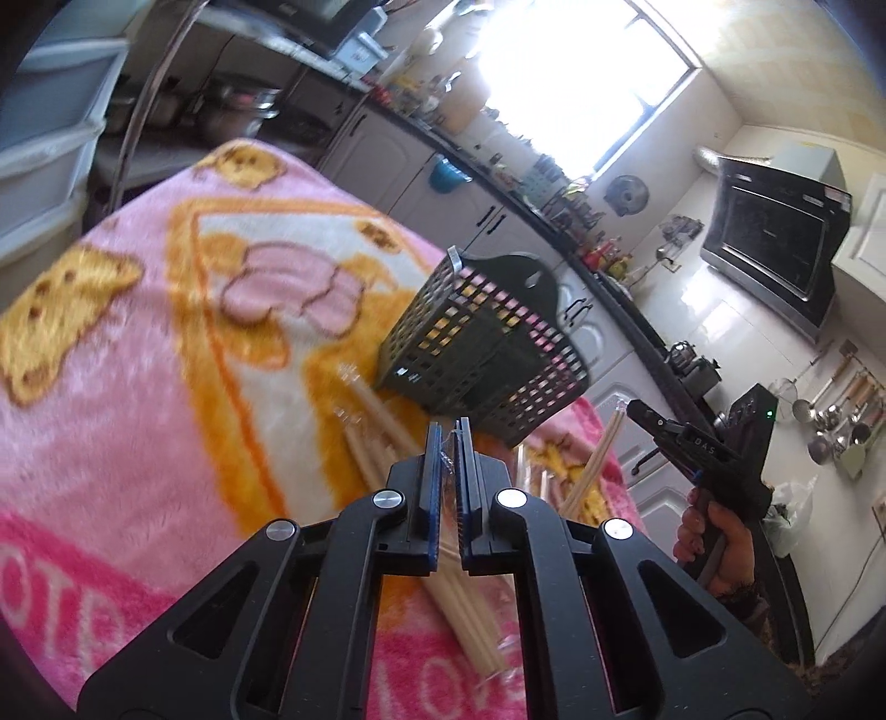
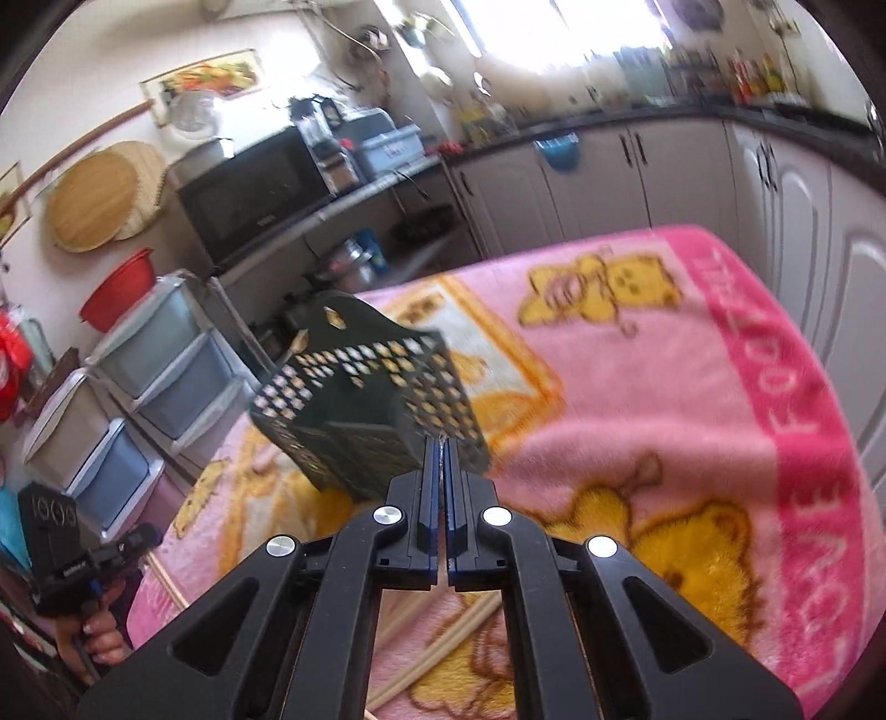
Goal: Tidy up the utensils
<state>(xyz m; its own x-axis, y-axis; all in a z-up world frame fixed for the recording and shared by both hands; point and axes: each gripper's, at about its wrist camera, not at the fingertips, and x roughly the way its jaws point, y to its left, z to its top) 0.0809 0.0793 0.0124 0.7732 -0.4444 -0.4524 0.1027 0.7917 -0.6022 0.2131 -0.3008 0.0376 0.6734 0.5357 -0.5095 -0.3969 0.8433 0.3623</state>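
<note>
Both tongs point(image 1: 449, 437) point(image 2: 441, 443) look closed, perhaps pinching film; light, slippery wooden chopsticks point(image 1: 382, 421) near the stiff dark lattice plastic basket point(image 1: 487, 343) need mid-shaft grips.

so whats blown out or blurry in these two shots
Left wrist view: the window is blown out to white, the dark basket and chopsticks are smeared, while the left gripper stays sharp. Right wrist view: the window strip glares, the basket and pink blanket are soft, and fisheye bends the cabinets.
</note>
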